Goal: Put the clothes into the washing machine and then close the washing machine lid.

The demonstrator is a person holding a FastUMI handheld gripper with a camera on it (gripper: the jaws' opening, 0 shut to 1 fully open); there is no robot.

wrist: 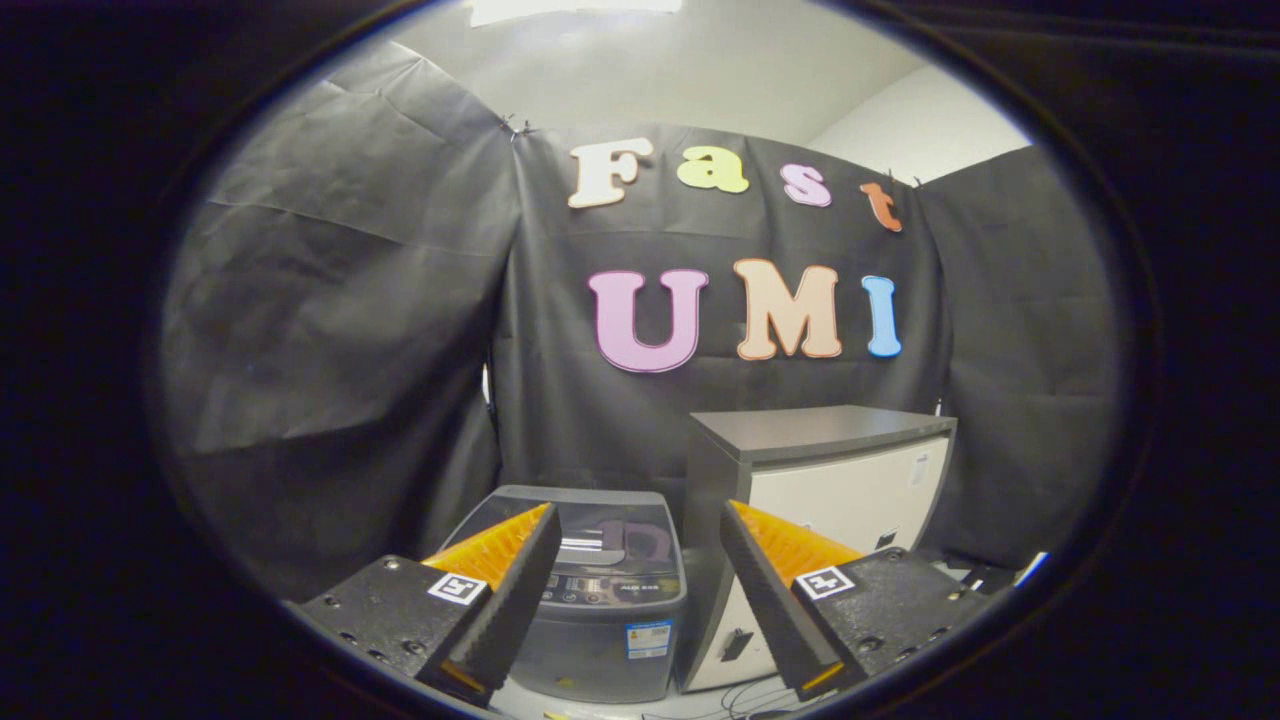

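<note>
Black cloth hangs in wrinkled panels around the booth, forming the wall on three sides behind everything else; above it a pale ceiling and a strip of white room wall show.

Against the back cloth stands a cabinet with a dark grey flat top and pale cream front panels, a small dark latch low on its front. It is the taller of the two units and sits just beside the washing machine, on the side of the right finger.

The washing machine is a small grey top-loader, standing on the floor beyond the fingers and seen largely through the gap between them. Its lid is a dark see-through panel that lies flat and closed on the top. Something purplish shows at the lid, but whether it is cloth inside or a reflection I cannot tell. Below the lid runs a control strip with small buttons, and a sticker sits on the front face near the bottom corner.

The gripper is held up and well short of the machine, its two fingers spread wide apart, with nothing between them and touching nothing. A square black-and-white marker sits on each finger block.

A few thin cables lie on the pale floor in front of the cabinet.
</note>
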